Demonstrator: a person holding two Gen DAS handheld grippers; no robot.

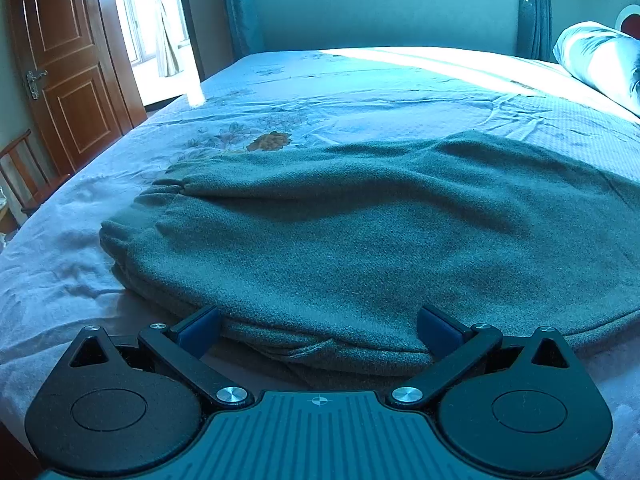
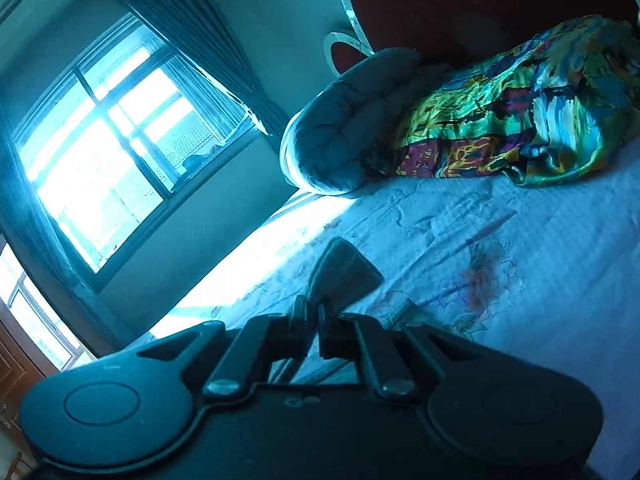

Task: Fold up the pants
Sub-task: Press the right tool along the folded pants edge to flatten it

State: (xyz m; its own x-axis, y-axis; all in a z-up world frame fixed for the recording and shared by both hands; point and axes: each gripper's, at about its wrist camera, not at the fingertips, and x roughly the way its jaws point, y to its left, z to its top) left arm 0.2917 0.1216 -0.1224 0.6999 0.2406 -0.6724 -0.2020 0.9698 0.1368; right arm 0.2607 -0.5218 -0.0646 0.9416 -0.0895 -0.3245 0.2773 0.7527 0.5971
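Grey-green pants (image 1: 360, 232) lie folded in a thick stack on the pale blue bedsheet (image 1: 320, 80), with the gathered waistband at the left. My left gripper (image 1: 318, 332) sits low at the stack's near edge. It is open, its blue fingers (image 1: 200, 330) wide apart with the folded edge between them and not pressed. In the right wrist view, my right gripper (image 2: 314, 314) is tilted and held above the bed. It is shut on a corner of the pants (image 2: 344, 268), which sticks up past the fingertips.
A brown door (image 1: 68, 60) and a wooden chair (image 1: 24, 176) stand left of the bed. A window (image 2: 108, 136) faces the bed's far side. A rolled grey quilt (image 2: 344, 128) and a colourful blanket (image 2: 520, 108) lie by the dark red headboard (image 2: 460, 8).
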